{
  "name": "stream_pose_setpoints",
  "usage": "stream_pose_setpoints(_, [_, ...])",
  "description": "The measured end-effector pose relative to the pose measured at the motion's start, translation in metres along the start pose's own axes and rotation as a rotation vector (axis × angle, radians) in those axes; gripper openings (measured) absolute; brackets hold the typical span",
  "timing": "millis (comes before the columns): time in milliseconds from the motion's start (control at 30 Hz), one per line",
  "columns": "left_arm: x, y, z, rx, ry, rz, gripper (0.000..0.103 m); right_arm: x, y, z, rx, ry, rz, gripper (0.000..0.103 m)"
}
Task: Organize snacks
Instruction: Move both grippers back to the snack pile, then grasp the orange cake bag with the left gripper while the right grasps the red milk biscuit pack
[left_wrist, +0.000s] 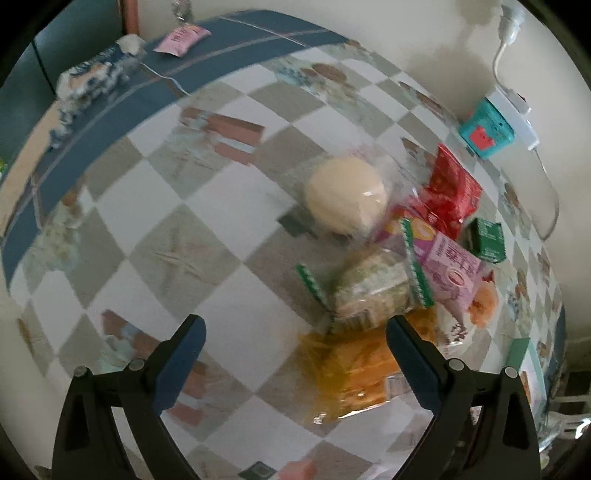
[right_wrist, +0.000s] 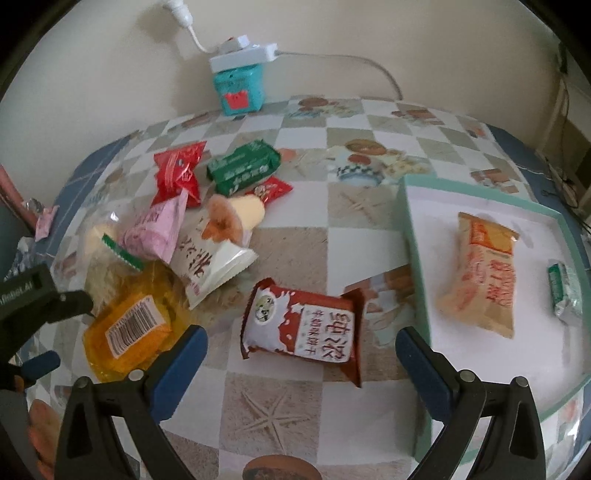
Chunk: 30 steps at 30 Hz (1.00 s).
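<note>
A heap of wrapped snacks lies on the checked tablecloth. In the left wrist view, a pale round bun (left_wrist: 345, 194) in clear wrap, a green-edged cake pack (left_wrist: 373, 291), a pink pack (left_wrist: 450, 269) and a yellow pack (left_wrist: 354, 369) sit ahead and to the right of my open left gripper (left_wrist: 295, 332), which holds nothing. In the right wrist view, a brown-and-white milk biscuit pack (right_wrist: 303, 326) lies just ahead of my open, empty right gripper (right_wrist: 301, 341). To the right, a mint-rimmed white tray (right_wrist: 417, 236) holds an orange pack (right_wrist: 480, 273) and a small green pack (right_wrist: 565, 291).
A teal box (right_wrist: 239, 88) with a white power strip (right_wrist: 243, 55) on top stands against the back wall. A pink sachet (left_wrist: 183, 38) and a blue-white wrapper (left_wrist: 92, 79) lie at the table's far left edge. Red packs (right_wrist: 177, 170) and a green pack (right_wrist: 243, 168) sit behind the heap.
</note>
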<state>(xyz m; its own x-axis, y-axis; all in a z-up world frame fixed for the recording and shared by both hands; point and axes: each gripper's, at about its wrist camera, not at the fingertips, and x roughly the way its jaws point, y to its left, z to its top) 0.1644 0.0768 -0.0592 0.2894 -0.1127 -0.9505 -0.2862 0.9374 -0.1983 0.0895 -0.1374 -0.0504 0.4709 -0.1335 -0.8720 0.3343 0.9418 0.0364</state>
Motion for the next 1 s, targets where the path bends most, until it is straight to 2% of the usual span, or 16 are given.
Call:
stream_pose_setpoints(500, [0.022,-0.042,-0.011,0.105,0.069,-0.057,0.098,0.023,0.001,-0.001,-0.007,0.015,-0.011,0.103])
stream_pose_setpoints(1000, [0.040,-0.064,-0.018,0.151,0.100,-0.015,0.098,0.030,-0.001,-0.002,-0.002,0.015,-0.018,0.103])
